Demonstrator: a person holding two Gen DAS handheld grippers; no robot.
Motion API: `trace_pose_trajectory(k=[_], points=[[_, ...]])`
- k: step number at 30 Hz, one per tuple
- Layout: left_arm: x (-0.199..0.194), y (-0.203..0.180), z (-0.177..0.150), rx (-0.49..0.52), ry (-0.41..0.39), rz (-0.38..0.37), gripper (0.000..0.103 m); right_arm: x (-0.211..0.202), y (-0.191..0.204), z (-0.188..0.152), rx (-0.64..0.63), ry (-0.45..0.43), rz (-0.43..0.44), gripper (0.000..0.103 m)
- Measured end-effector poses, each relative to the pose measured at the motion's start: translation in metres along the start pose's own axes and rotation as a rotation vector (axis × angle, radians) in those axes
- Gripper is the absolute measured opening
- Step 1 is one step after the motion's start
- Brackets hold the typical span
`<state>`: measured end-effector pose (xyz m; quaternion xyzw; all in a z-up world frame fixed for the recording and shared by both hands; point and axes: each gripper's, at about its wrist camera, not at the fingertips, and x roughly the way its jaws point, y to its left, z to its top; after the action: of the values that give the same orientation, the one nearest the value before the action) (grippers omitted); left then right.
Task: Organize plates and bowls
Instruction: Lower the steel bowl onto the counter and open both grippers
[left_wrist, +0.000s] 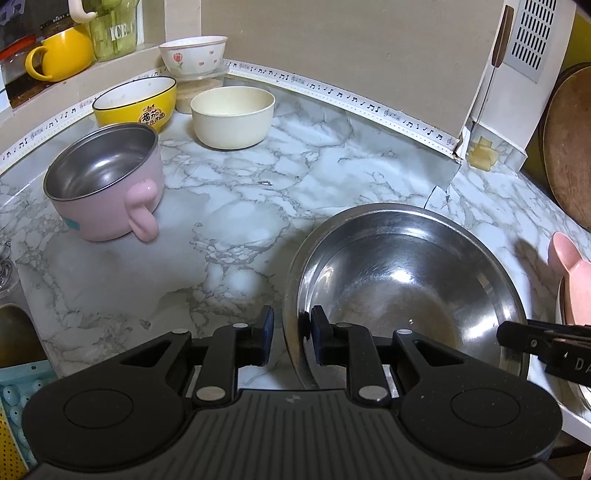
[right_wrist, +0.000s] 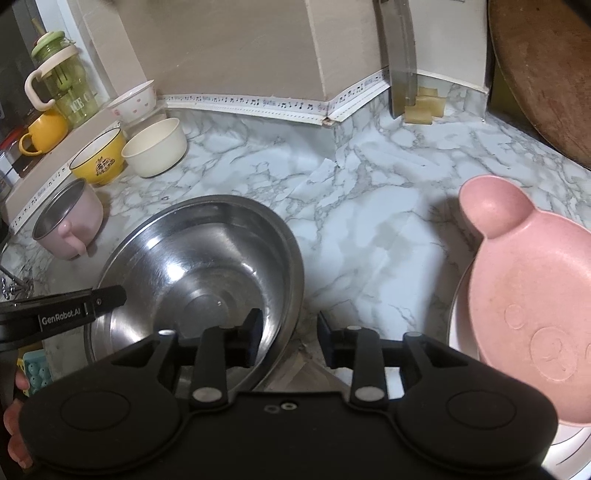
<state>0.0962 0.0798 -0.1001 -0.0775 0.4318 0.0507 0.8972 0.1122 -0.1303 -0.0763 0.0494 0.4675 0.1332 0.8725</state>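
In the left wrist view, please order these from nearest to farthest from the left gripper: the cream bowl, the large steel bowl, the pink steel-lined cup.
1. Large steel bowl: its rim sits between the left gripper fingers, on the right.
2. Pink steel-lined cup: on the left, mid-counter.
3. Cream bowl: far back, near the wall.

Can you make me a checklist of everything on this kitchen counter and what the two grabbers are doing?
Surface: marble-pattern counter, no spills seen.
Job's things: big steel bowl nearest; pink steel-lined cup, yellow bowl, cream bowl and flowered bowl at the back left; pink bear plate on a white plate at the right.
Clutter: yellow mug and green bottle on the ledge.
Grippers: left gripper straddles the steel bowl's rim, pads apart from it; right gripper straddles the opposite rim, open.
Cables: nothing seen.
Surroundings: beige wall, wooden board leaning at right.
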Motion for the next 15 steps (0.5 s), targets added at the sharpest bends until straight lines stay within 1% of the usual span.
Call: trace_pose_trajectory(k=[1, 2, 3, 4, 5, 10, 14, 15], points=[[-0.001, 0.001, 0.000, -0.002, 0.000, -0.001, 0.032, -0.001, 0.000, 0.000, 0.000, -0.003, -0.003, 0.038], [-0.003, 0.002, -0.001, -0.004, -0.007, -0.002, 0.036, -0.002, -0.001, 0.000, 0.000, -0.008, -0.008, 0.041], [-0.005, 0.003, 0.000, -0.005, -0.016, -0.001, 0.048, -0.004, -0.001, 0.000, 0.000, -0.015, -0.012, 0.043], [-0.008, 0.004, -0.001, -0.004, -0.028, 0.001, 0.058, -0.006, 0.000, 0.000, -0.001, -0.020, -0.016, 0.046], [-0.011, 0.005, -0.001, -0.003, -0.043, 0.004, 0.060, -0.007, 0.000, 0.001, 0.001, -0.024, -0.018, 0.047], [-0.023, 0.008, 0.003, 0.005, -0.071, 0.005, 0.060, -0.017, 0.000, 0.003, 0.008, -0.055, -0.016, 0.055], [-0.034, 0.011, 0.007, 0.008, -0.096, -0.001, 0.061, -0.027, 0.004, 0.007, 0.003, -0.083, -0.005, 0.064], [-0.037, 0.011, 0.008, 0.008, -0.103, -0.004, 0.065, -0.029, 0.005, 0.009, 0.000, -0.089, 0.002, 0.065]])
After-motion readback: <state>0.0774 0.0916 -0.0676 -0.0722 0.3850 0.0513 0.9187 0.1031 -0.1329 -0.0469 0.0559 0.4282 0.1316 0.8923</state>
